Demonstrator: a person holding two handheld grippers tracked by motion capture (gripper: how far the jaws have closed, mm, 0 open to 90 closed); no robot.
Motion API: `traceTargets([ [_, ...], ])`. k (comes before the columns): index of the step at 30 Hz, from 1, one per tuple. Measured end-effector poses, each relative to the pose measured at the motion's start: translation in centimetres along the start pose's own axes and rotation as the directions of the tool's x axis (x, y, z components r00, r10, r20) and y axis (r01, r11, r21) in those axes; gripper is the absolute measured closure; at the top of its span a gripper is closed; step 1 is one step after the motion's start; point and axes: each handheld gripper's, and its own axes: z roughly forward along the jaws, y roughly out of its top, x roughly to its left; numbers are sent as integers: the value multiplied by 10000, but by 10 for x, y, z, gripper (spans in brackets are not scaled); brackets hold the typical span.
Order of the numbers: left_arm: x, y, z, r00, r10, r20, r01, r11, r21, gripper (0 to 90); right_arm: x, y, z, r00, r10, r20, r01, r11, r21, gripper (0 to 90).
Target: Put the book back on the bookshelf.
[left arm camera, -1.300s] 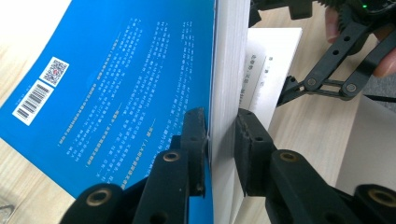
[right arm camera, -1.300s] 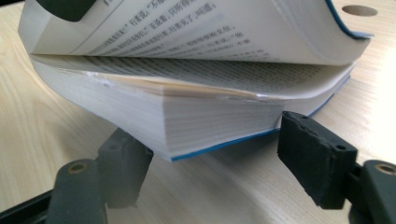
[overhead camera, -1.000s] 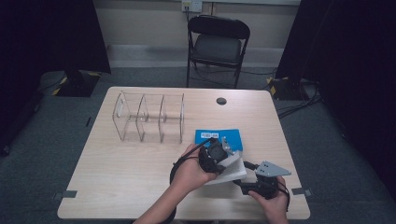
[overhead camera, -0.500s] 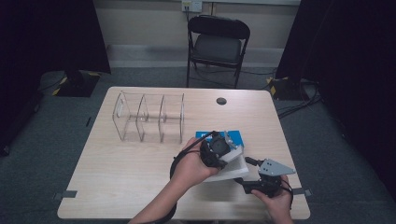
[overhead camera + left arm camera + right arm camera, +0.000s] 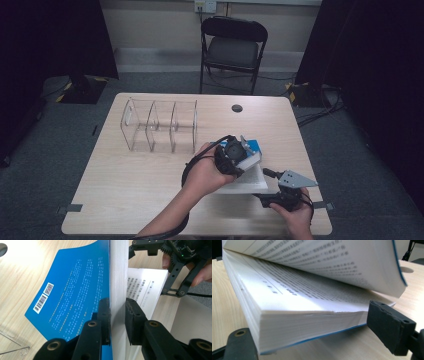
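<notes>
Two tools work the book: left tool clenched on lifted pages, right tool released, clear rack nearby.

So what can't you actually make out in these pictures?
- Book text: too small and blurred, left gripper view.
- Book's lower half: hidden under the left tool and hand, high view.
- Right tool tips: too small, high view.
- Clear rack: cut off by the corner, left gripper view.
</notes>
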Motion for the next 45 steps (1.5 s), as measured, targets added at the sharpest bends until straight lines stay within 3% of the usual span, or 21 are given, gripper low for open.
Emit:
traceTargets([
  [8,2,0,-3,9999,157,-10,-157,9999,47,761,-9,-2,-9,9995,302,133,-299,9993,-240,173],
  [11,-1,1,-1,9997,230,-41,-229,9995,232,761,-12,-2,-11,9990,359,283,-357,9993,-72,173],
  [18,-3,5,-4,9985,493,-236,-483,9981,393,761,-13,1,-4,9994,157,313,-156,9999,-43,173],
  [28,-7,11,-13,9971,742,-165,-734,9962,460,761,-14,10,9,9999,-86,149,81,9994,336,171],
  [36,-10,15,-17,9952,930,-317,-912,9944,531,761,-14,15,8,9993,-339,147,339,9994,18,171],
  [45,-11,14,-18,9965,829,-117,-824,9958,391,761,-15,17,10,9985,-510,188,512,9986,-99,170],
])
